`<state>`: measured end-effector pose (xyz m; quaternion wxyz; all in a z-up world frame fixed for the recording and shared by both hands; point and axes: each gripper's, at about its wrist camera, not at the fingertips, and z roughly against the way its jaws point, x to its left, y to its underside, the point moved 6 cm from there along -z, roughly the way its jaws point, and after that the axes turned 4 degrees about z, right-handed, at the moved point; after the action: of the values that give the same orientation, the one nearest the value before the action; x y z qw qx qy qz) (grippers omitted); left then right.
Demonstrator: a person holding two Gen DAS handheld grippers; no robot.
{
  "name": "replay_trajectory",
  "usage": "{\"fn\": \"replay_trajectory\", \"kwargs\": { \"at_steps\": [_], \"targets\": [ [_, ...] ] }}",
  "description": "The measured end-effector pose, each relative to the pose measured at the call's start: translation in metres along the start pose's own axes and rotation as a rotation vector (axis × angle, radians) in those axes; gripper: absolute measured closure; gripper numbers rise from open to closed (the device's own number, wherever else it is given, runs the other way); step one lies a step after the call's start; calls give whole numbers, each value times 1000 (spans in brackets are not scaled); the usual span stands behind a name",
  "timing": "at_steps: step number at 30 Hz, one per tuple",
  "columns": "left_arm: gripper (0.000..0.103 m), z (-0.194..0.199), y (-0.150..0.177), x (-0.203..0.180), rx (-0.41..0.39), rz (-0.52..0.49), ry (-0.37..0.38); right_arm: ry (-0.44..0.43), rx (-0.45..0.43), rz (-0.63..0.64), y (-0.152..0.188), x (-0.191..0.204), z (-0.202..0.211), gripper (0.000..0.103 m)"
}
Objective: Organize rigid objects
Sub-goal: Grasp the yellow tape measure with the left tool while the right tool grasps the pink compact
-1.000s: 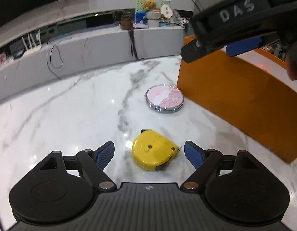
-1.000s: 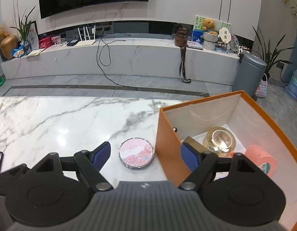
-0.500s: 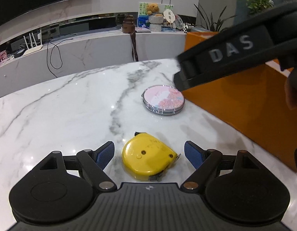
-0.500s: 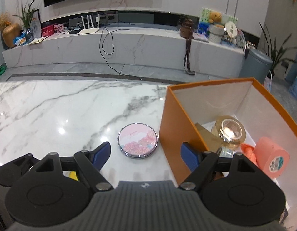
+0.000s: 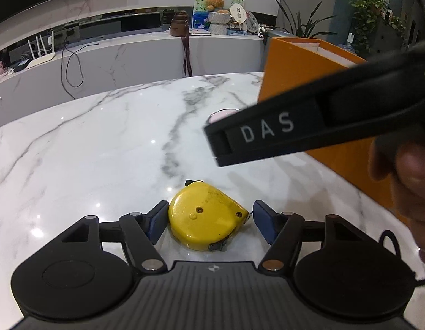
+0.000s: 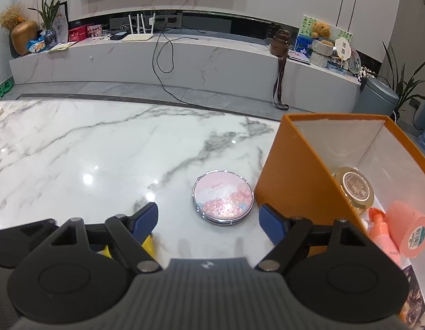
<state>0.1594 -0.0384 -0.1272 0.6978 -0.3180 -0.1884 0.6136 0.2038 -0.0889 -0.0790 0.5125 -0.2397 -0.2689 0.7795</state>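
A yellow tape measure lies flat on the marble table, between the blue pads of my left gripper. Its jaws are closing: the left pad is at the case, the right pad stands a little off its tip. A round pink glitter compact mirror rests beside the orange box. My right gripper hovers just short of the mirror, open with nothing between its pads. In the left wrist view the right gripper's black body marked DAS hides most of the mirror.
The orange box holds a gold-lidded jar, a pink roll and a pink bottle. A hand holds the right gripper. A low marble bench with clutter runs behind the table's far edge.
The left jaws have narrowed around the tape measure, which now sits between the pads. The right gripper has come down and nearer the mirror, and now covers it in the left wrist view.
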Motion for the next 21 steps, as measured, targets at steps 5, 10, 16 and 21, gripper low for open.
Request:
{"fn": "replay_trajectory", "kwargs": {
  "at_steps": [5,10,16,21],
  "targets": [
    [26,12,7,23,14,18,-17,23,26,-55,4,3,-17,23],
    [26,25,12,47,22,32,-31,84,27,-164,8,7,-33,23],
    [26,30,12,70,22,51,-44,185,29,-243,16,10,-56,23],
    [26,34,12,85,24,78,-44,232,10,-303,11,7,-71,23]
  ]
}}
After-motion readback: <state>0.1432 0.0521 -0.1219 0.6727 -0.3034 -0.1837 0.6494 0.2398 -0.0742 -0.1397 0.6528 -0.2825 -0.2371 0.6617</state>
